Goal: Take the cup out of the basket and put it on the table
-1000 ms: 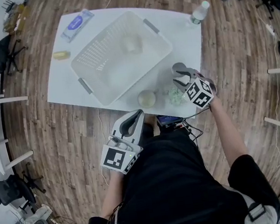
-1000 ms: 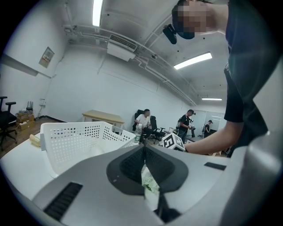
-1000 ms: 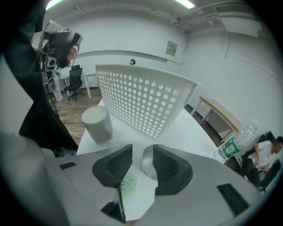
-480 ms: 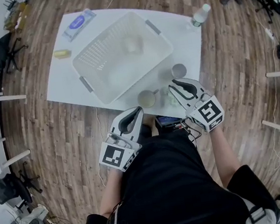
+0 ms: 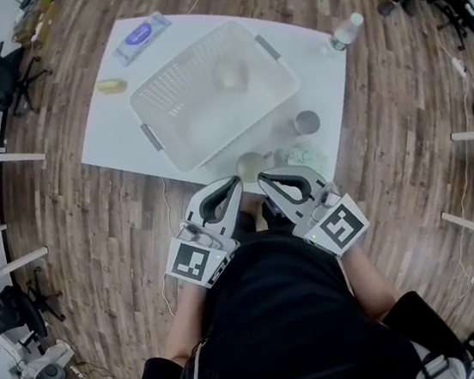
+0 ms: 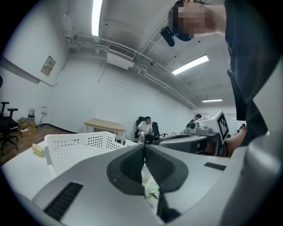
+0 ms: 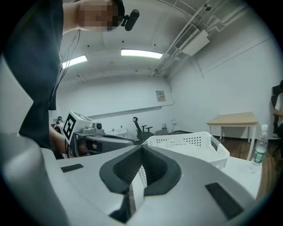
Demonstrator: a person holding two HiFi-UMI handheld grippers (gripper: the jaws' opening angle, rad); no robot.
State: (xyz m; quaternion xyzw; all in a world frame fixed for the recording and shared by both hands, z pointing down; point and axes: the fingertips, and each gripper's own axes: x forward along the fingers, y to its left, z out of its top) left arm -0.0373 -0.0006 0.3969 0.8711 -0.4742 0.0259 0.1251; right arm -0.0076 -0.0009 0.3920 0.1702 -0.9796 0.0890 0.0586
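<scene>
Right gripper (image 5: 263,178) drawn back from cup (image 5: 306,121) on table (image 5: 112,127), jaws just closed, empty, left gripper (image 5: 235,181) unmoved, closed, empty

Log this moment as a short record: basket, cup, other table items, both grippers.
basket: white, perforated, middle of the table; pale object inside
grey cup: on the table, right of the basket, apart from it
other items: water bottle, wipes pack, yellowish item, pale round thing, green crumpled thing
left gripper: shut, empty
right gripper: jaws just closed, shut, empty
</scene>
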